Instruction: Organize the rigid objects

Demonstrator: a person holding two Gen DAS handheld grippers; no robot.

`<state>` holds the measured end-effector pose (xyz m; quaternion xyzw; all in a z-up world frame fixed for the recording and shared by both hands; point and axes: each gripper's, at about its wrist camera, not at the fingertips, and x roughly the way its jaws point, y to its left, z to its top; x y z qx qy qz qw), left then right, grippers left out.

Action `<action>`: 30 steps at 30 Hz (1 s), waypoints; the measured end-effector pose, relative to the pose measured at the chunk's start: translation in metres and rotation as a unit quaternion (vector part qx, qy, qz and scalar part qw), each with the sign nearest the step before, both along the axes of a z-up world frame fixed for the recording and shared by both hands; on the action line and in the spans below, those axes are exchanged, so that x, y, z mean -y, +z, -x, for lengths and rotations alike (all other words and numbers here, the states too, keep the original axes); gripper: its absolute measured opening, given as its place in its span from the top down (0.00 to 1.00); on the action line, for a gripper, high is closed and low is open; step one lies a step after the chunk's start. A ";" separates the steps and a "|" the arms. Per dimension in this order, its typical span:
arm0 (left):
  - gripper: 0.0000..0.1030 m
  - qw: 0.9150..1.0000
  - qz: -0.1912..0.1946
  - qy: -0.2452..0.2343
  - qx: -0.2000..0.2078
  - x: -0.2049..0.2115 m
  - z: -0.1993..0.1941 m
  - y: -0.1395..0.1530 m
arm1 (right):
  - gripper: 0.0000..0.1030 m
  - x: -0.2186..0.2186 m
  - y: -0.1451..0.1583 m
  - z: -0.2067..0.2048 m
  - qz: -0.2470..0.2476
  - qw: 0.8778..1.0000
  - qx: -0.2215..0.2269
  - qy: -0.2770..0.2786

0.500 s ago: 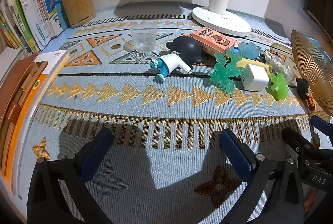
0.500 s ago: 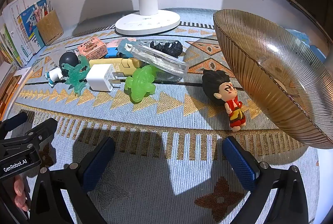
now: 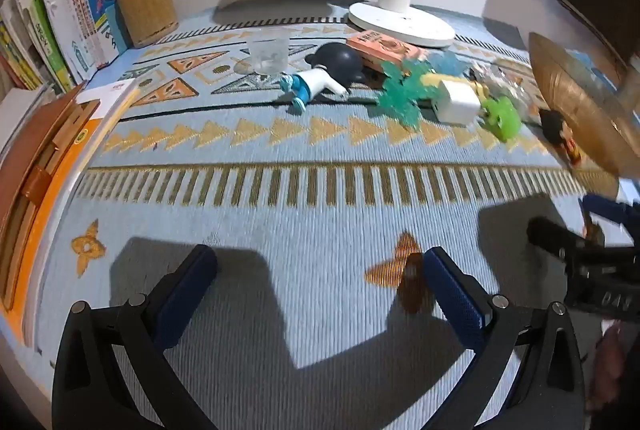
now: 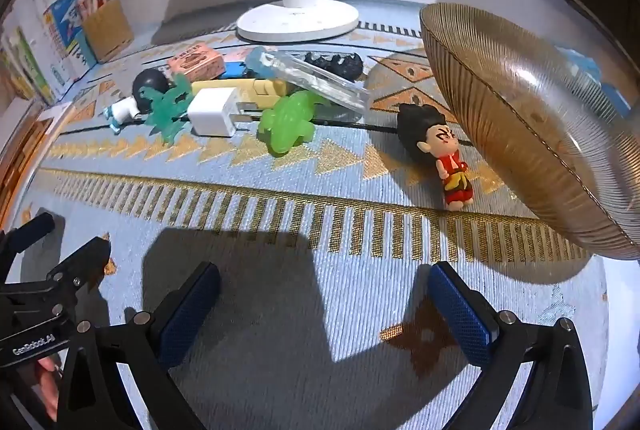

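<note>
Left tool: blue textured pads spread fully apart, nothing between them, above bare cloth. Right tool: same wide spread, nothing held.

Counter: covered by woven light-blue cloth, ribbed texture, gold triangle rows and gold bar stripe.

Rigid objects clustered mid-counter, in front of white round lamp base:
- white glossy cubic charger, prongs toward the translucent lime-green moulded toy just beside it
- teal translucent spiky toy touching the charger's other side
- black-headed figurine with white body, lying on its side
- pink cardboard box
- clear elongated plastic case, tilted across the pile
- red-clothed, black-haired figurine, lying apart, just beside the bowl

Ribbed amber glass bowl: far right, tilted, rim toward the pile.

Clear small cup: upright, near the black-headed figurine.

Left edge: woven pencil holder, upright books, against plain white wall.
</note>
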<state>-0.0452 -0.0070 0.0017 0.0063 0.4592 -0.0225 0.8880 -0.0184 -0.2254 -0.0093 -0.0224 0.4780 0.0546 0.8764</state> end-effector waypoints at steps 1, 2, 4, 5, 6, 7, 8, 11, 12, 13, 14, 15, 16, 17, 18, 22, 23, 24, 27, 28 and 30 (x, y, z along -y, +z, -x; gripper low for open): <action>0.00 1.000 0.001 0.002 0.002 0.000 0.003 0.000 | 0.00 0.000 0.000 0.001 0.000 1.000 0.000 0.003; 0.00 1.000 0.001 0.003 0.002 -0.001 0.007 0.000 | 0.00 -0.001 0.000 0.003 0.001 1.000 0.000 0.005; 0.01 1.000 0.002 0.003 -0.007 0.000 0.014 0.001 | 0.00 0.001 0.001 0.007 -0.001 1.000 -0.002 0.006; 0.01 1.000 0.003 0.005 -0.015 0.001 0.017 0.002 | 0.00 0.001 0.002 0.013 -0.003 1.000 0.000 0.005; 0.01 1.000 0.005 0.006 -0.028 0.003 0.021 0.004 | 0.00 0.001 0.004 0.018 -0.007 1.000 0.003 0.007; 0.01 0.999 0.003 0.006 -0.036 0.004 0.024 0.004 | 0.00 0.002 0.008 0.028 -0.012 1.000 0.015 0.006; 0.01 0.999 0.000 0.011 -0.043 0.006 0.029 0.006 | 0.00 -0.002 0.014 0.035 -0.012 1.000 0.026 0.000; 0.02 0.999 0.015 0.029 -0.002 0.005 0.051 0.027 | 0.00 -0.002 0.040 0.064 -0.009 0.998 0.066 -0.019; 0.02 0.999 0.015 0.034 0.020 0.006 0.060 0.040 | 0.00 -0.001 0.049 0.072 -0.014 0.997 0.073 -0.023; 0.01 0.998 0.012 0.036 0.050 0.007 0.070 0.058 | 0.00 0.001 0.060 0.078 -0.022 0.996 0.079 -0.030; 0.01 0.996 0.003 0.033 0.081 0.010 0.081 0.077 | 0.00 0.005 0.072 0.086 -0.030 0.995 0.087 -0.039; 0.01 0.993 -0.013 0.029 0.112 0.014 0.093 0.096 | 0.00 0.008 0.081 0.094 -0.033 0.994 0.095 -0.047; 0.01 0.991 -0.028 0.030 0.130 0.018 0.101 0.110 | 0.00 0.011 0.094 0.104 -0.035 0.992 0.104 -0.059; 0.01 0.988 -0.045 0.035 0.145 0.023 0.108 0.123 | 0.00 0.011 0.103 0.107 -0.037 0.991 0.109 -0.064; 0.01 0.985 -0.058 0.043 0.157 0.025 0.117 0.133 | 0.00 0.013 0.111 0.113 -0.042 0.990 0.115 -0.067; 0.01 0.987 -0.025 0.043 0.155 0.021 0.131 0.140 | 0.00 0.010 0.132 0.134 -0.037 0.987 0.138 -0.071; 0.01 0.987 -0.011 0.043 0.153 0.020 0.134 0.138 | 0.00 0.010 0.134 0.139 -0.035 0.987 0.139 -0.070; 0.01 0.987 0.001 0.039 0.155 0.018 0.137 0.137 | 0.00 0.010 0.134 0.141 -0.035 0.987 0.138 -0.069; 0.01 0.986 0.000 0.027 0.167 0.026 0.148 0.136 | 0.00 0.009 0.131 0.149 -0.027 0.988 0.136 -0.064; 0.01 0.985 -0.004 0.023 0.170 0.031 0.152 0.136 | 0.00 0.008 0.129 0.151 -0.025 0.989 0.134 -0.063; 0.01 0.985 -0.008 0.012 0.173 0.036 0.154 0.134 | 0.00 0.008 0.126 0.152 -0.028 0.989 0.131 -0.059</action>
